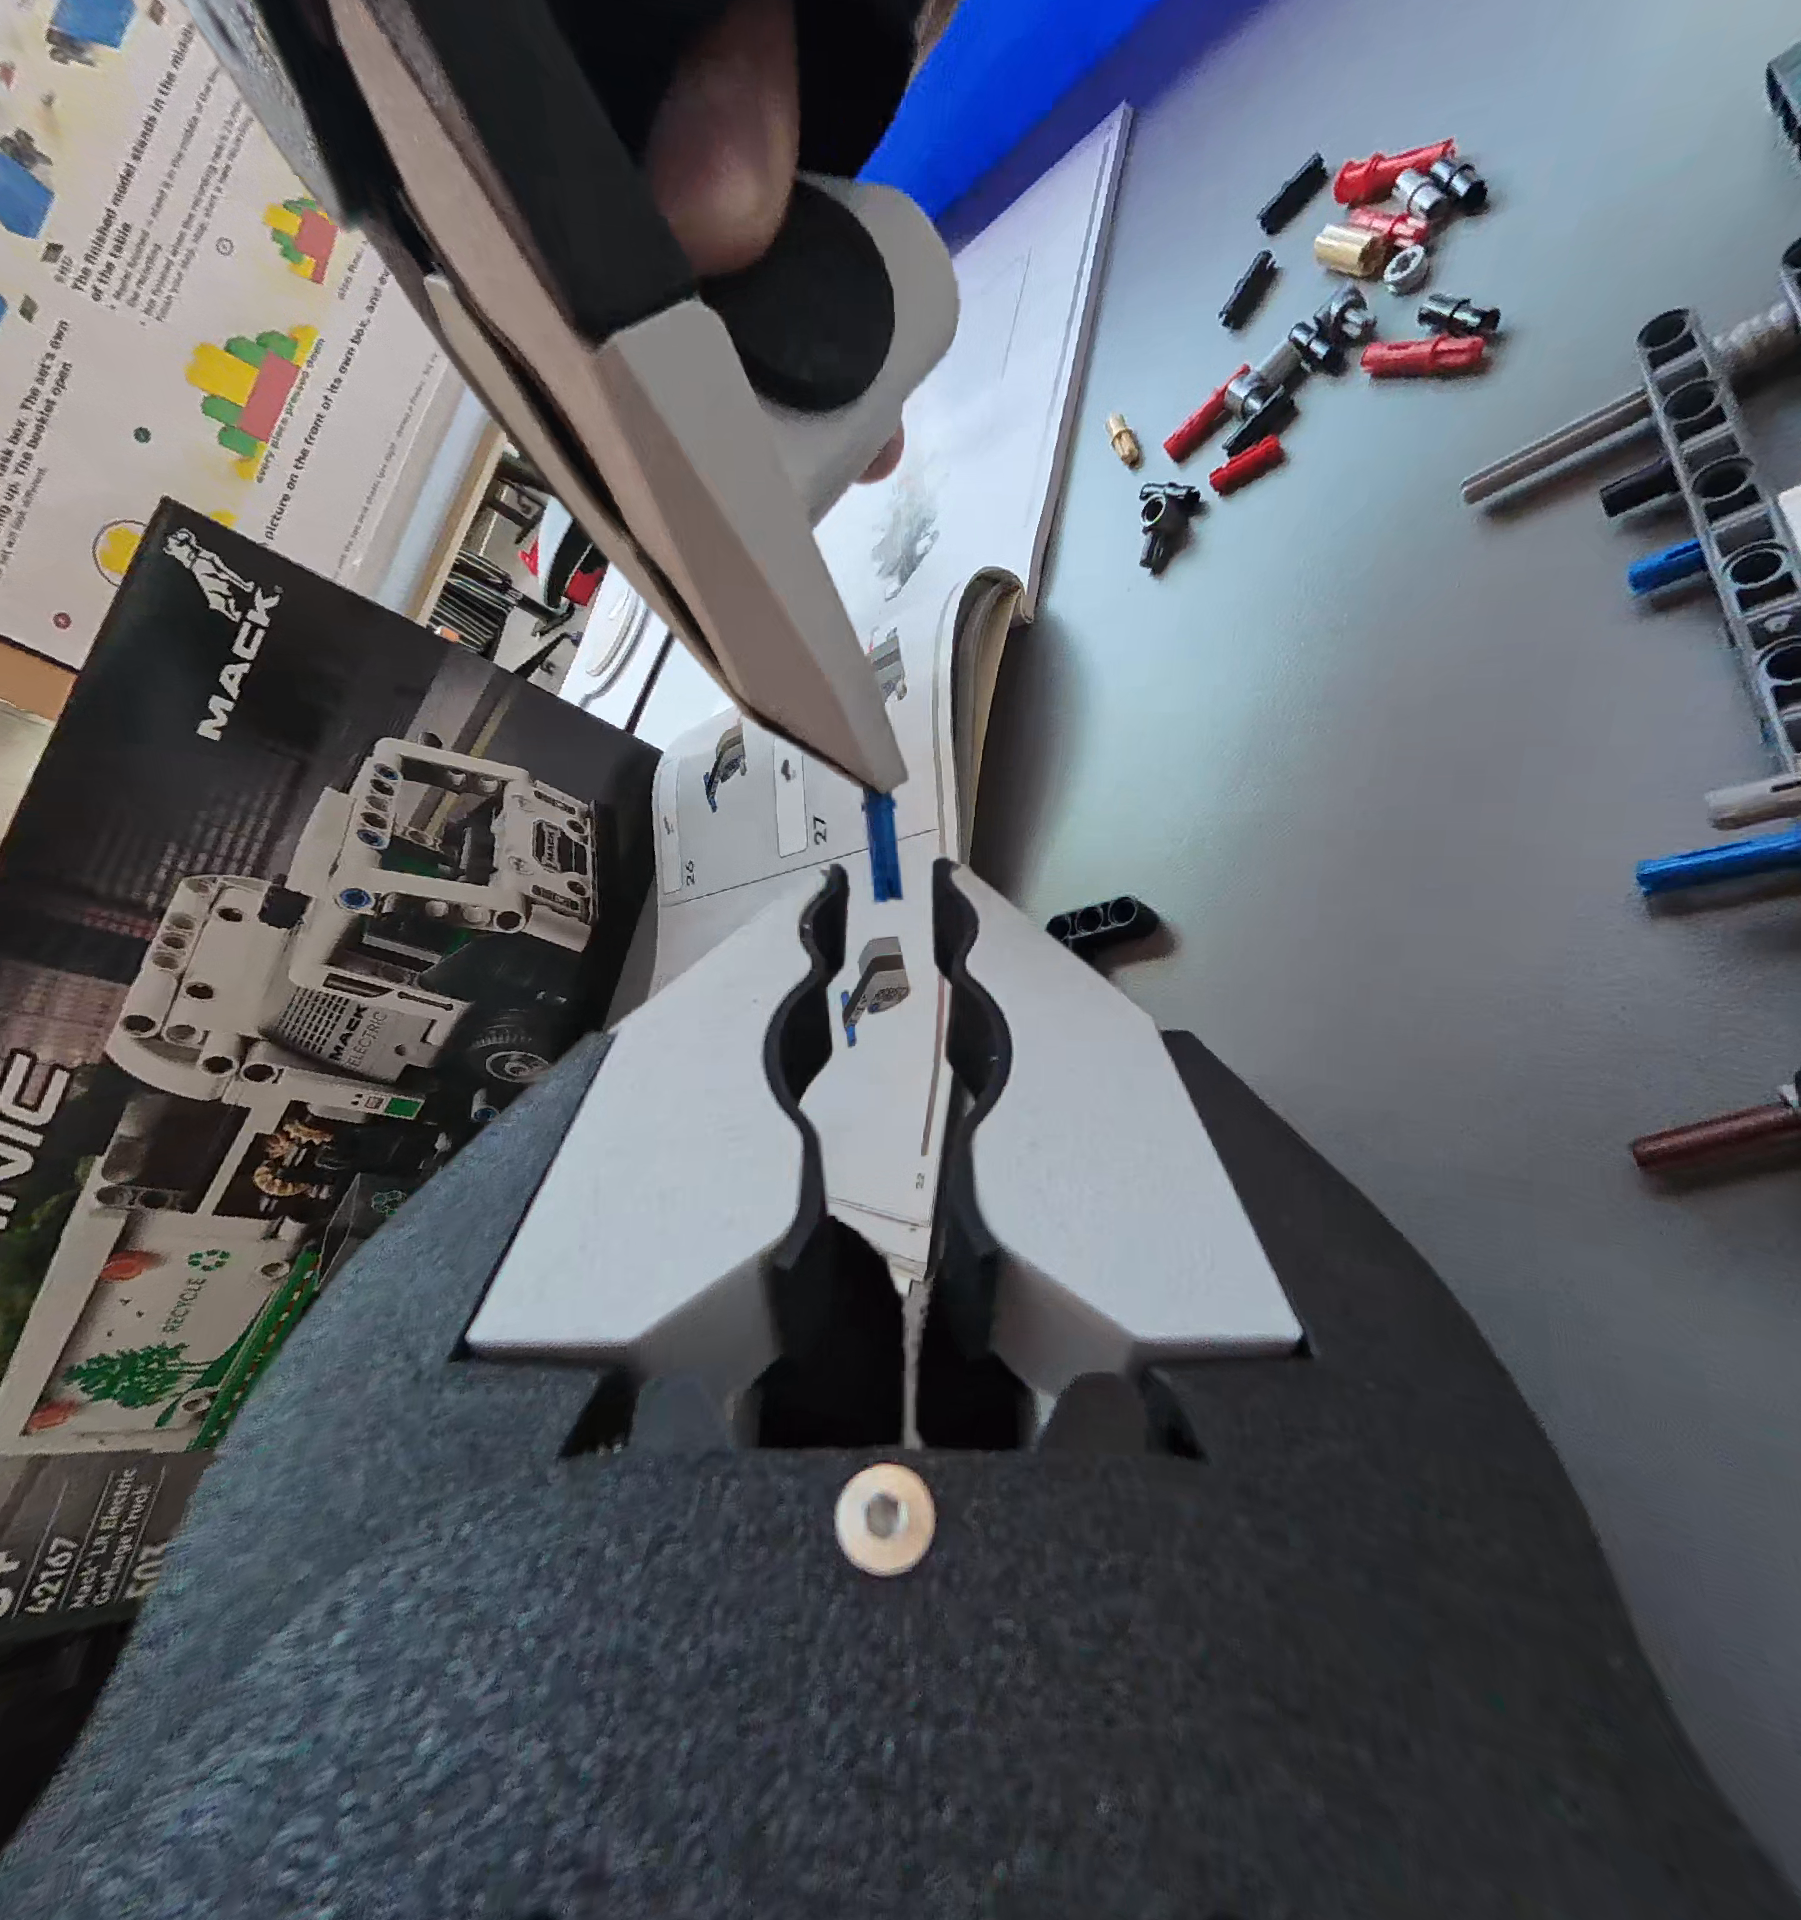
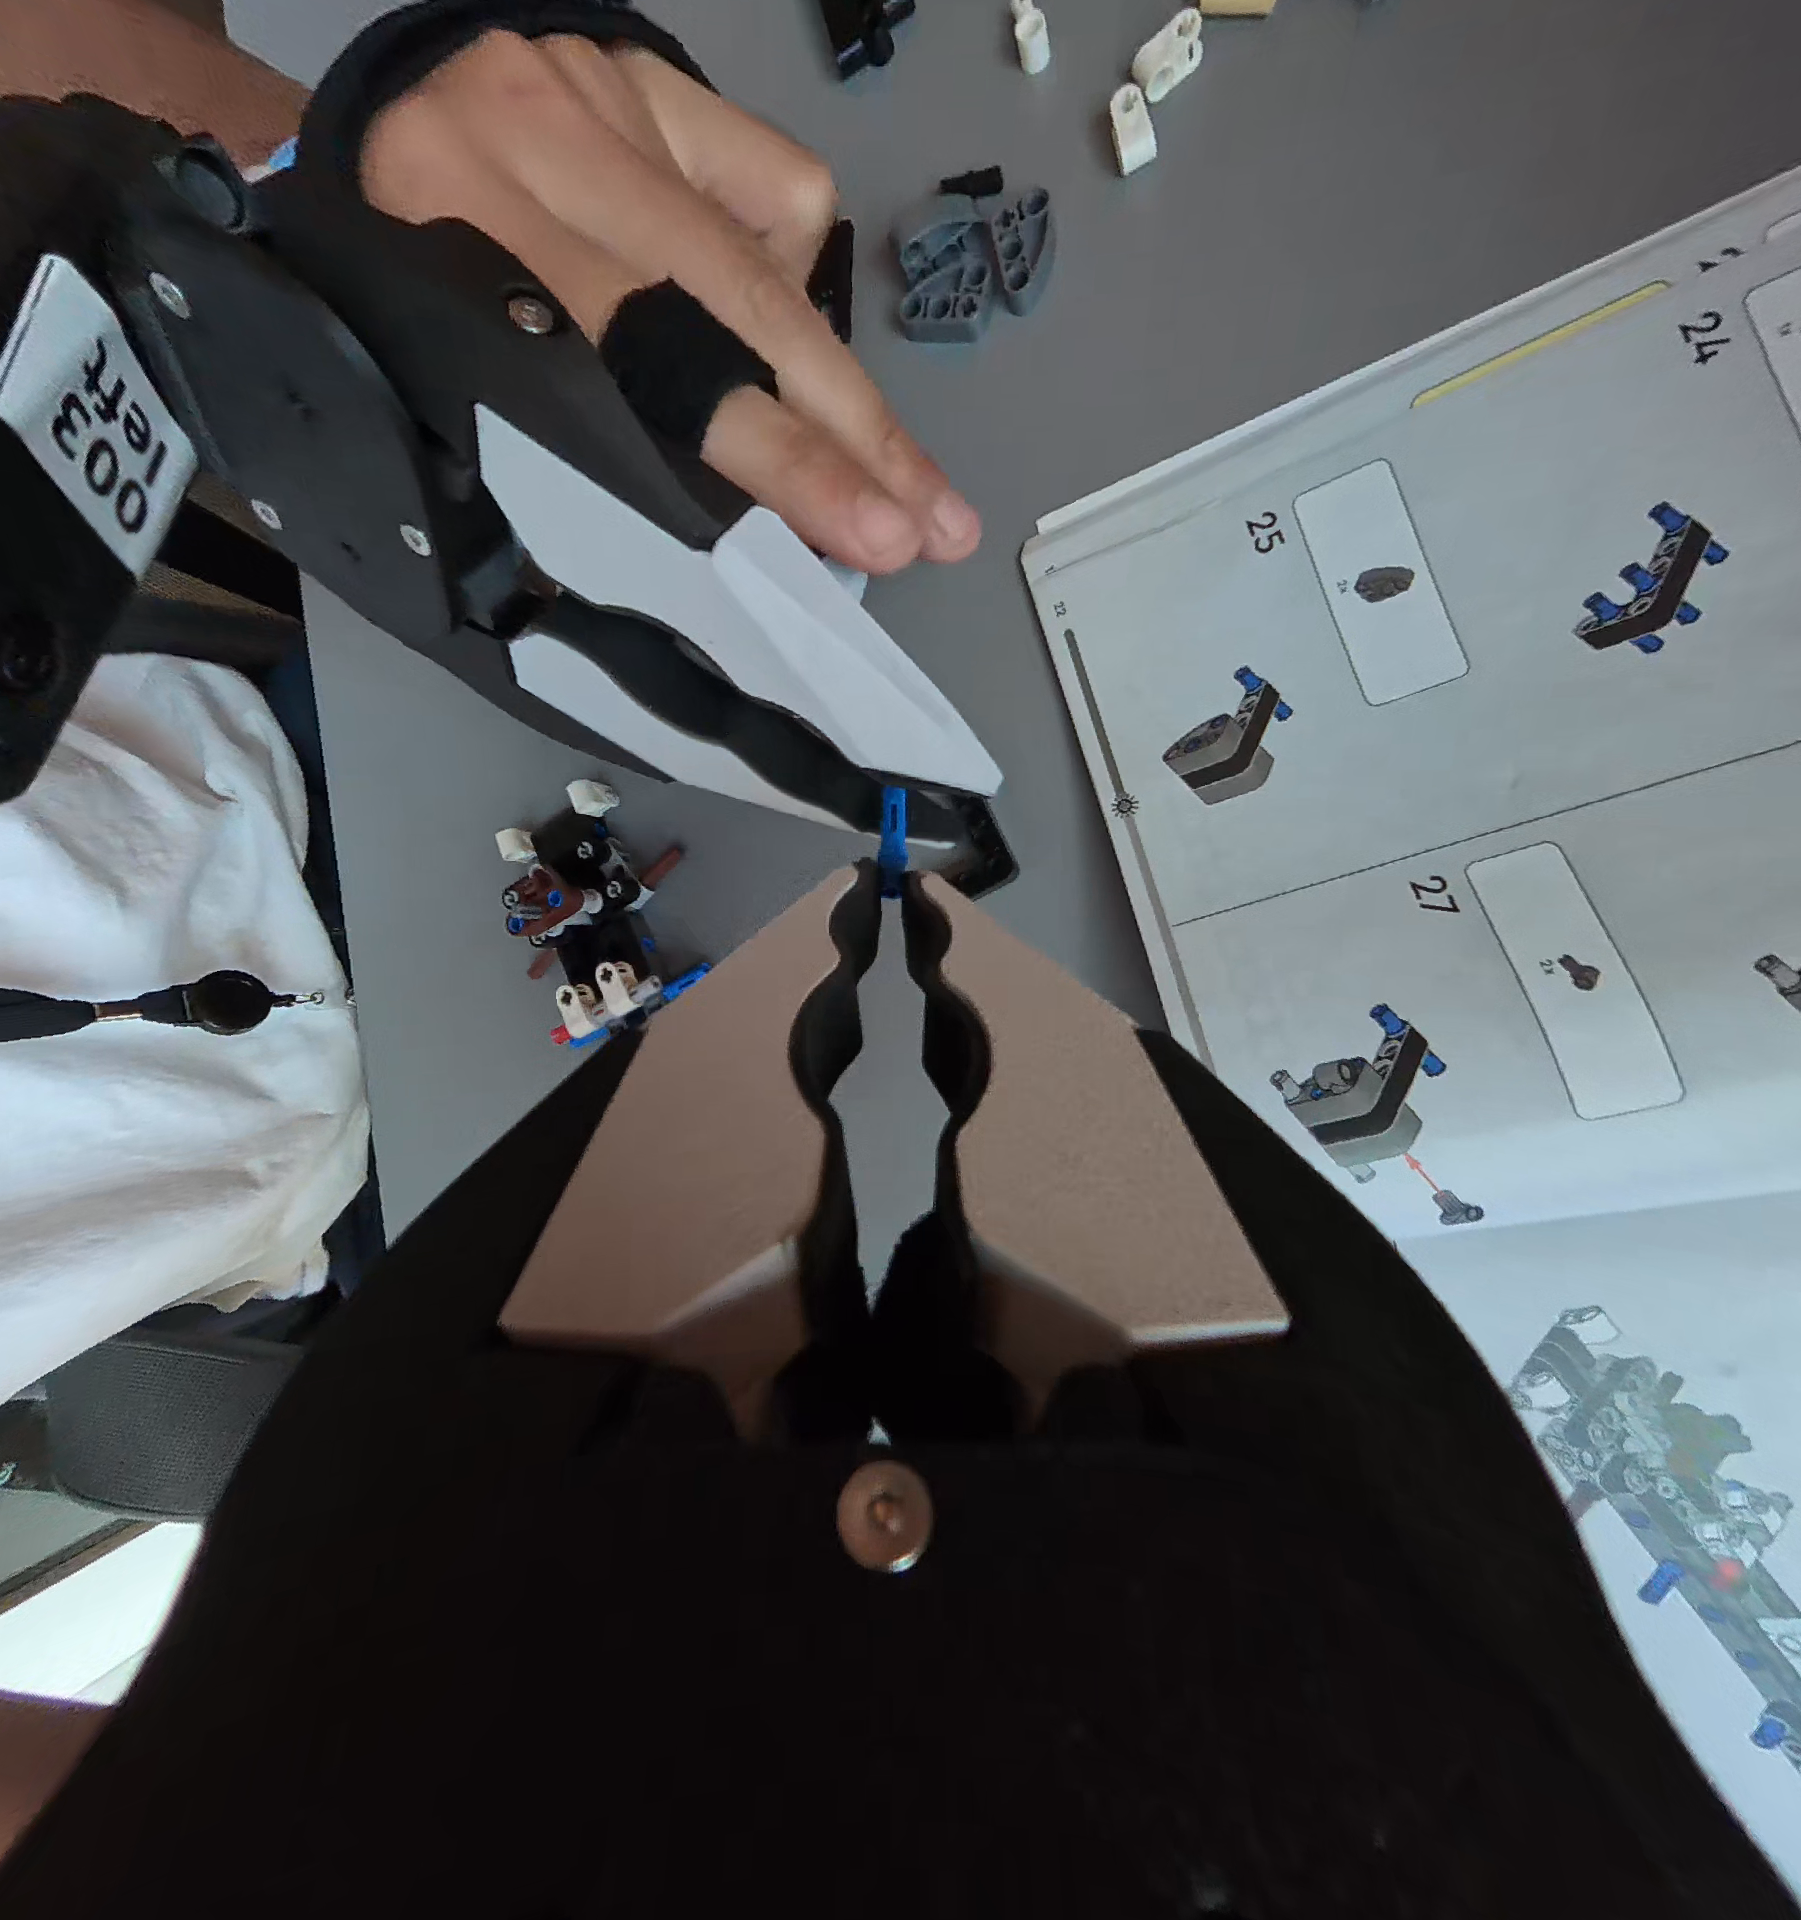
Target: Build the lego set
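Evidently, my right claw [image 2: 888, 883] pinched a blue pin [image 2: 891, 831] so its free end reached between my left claw's [image 1: 883, 883] parted, unclenched fingers.

Right gripper [image 2: 891, 883] jaws pinched (tips only); left gripper [image 1: 883, 883] jaws apart.

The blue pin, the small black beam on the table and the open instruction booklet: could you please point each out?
blue pin [image 1: 883, 847], left wrist view, mid-shaft.
small black beam [image 1: 1104, 920], left wrist view, its holed face.
instruction booklet [image 2: 1498, 748], right wrist view, bare page area.
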A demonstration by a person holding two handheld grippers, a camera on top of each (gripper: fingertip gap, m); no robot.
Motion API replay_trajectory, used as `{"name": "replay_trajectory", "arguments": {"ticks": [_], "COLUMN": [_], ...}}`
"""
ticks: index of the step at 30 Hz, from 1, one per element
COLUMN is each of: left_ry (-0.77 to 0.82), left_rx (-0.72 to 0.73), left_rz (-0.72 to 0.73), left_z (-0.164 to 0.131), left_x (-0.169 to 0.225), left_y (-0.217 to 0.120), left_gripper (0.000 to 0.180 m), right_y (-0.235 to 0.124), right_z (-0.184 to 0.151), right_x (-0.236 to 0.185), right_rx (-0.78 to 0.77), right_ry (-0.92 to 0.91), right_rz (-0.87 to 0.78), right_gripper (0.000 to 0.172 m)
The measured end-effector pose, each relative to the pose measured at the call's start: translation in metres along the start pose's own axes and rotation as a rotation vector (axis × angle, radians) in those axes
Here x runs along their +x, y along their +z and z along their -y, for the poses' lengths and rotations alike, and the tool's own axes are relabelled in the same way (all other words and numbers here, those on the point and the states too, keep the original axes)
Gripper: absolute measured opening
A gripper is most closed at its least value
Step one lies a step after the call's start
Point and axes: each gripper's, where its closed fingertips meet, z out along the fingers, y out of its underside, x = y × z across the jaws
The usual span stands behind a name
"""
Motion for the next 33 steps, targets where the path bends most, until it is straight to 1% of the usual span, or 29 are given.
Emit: {"name": "replay_trajectory", "arguments": {"ticks": [2, 4, 8, 11, 14, 15, 17, 18, 19, 21, 22, 24, 27, 29, 32, 33], "left_ry": [0.003, 0.001, -0.089, -0.217, -0.4, -0.429, -0.468, -0.483, -0.495, -0.519, -0.528, -0.538, -0.554, -0.564, -0.593, -0.601], "left_rx": [0.017, 0.032, 0.023, 0.075, 0.193, 0.238, 0.325, 0.367, 0.414, 0.497, 0.523, 0.575, 0.633, 0.658, 0.69, 0.693], "left_rz": [0.008, 0.017, 0.02, 0.028, -0.049, -0.071, -0.116, -0.143, -0.171, -0.208, -0.235, -0.275, -0.349, -0.393, -0.46, -0.479], "left_z": [0.004, 0.006, 0.005, 0.006, 0.016, 0.02, 0.03, 0.036, 0.042, 0.053, 0.058, 0.067, 0.078, 0.083, 0.088, 0.089], "left_x": [-0.001, -0.002, -0.012, -0.029, -0.037, -0.038, -0.037, -0.036, -0.033, -0.032, -0.029, -0.026, -0.02, -0.016, -0.013, -0.012], "left_y": [-0.001, -0.003, -0.005, -0.012, -0.019, -0.022, -0.027, -0.03, -0.034, -0.042, -0.045, -0.052, -0.062, -0.067, -0.074, -0.076], "left_gripper": [0.016, 0.003, 0.002, 0.002, 0.002, 0.002, 0.002, 0.002, 0.002, 0.002, 0.002, 0.002, 0.001, 0.001, 0.001, 0.001], "right_y": [0.002, 0.003, 0.0, -0.009, -0.022, -0.028, -0.042, -0.047, -0.049, -0.055, -0.057, -0.054, -0.046, -0.048, -0.048, -0.047], "right_z": [0.001, 0.002, 0.011, 0.033, 0.044, 0.046, 0.048, 0.047, 0.045, 0.043, 0.043, 0.042, 0.039, 0.041, 0.039, 0.038], "right_x": [0.0, -0.002, -0.002, -0.001, -0.01, -0.013, -0.016, -0.022, -0.032, -0.047, -0.052, -0.058, -0.068, -0.073, -0.084, -0.087], "right_rx": [-0.014, -0.02, 0.052, 0.265, 0.55, 0.628, 0.767, 0.817, 0.849, 0.907, 0.93, 0.932, 0.918, 0.94, 0.951, 0.95], "right_ry": [-0.013, -0.022, -0.071, -0.179, -0.472, -0.501, -0.502, -0.504, -0.498, -0.477, -0.476, -0.484, -0.493, -0.496, -0.542, -0.557], "right_rz": [-0.002, 0.001, -0.027, -0.079, -0.14, -0.181, -0.269, -0.265, -0.212, -0.11, -0.071, -0.013, 0.057, 0.084, 0.123, 0.135], "right_gripper": [0.003, 0.003, 0.003, 0.003, 0.017, 0.027, 0.027, 0.022, 0.021, 0.029, 0.029, 0.028, 0.02, 0.014, 0.01, 0.004]}}
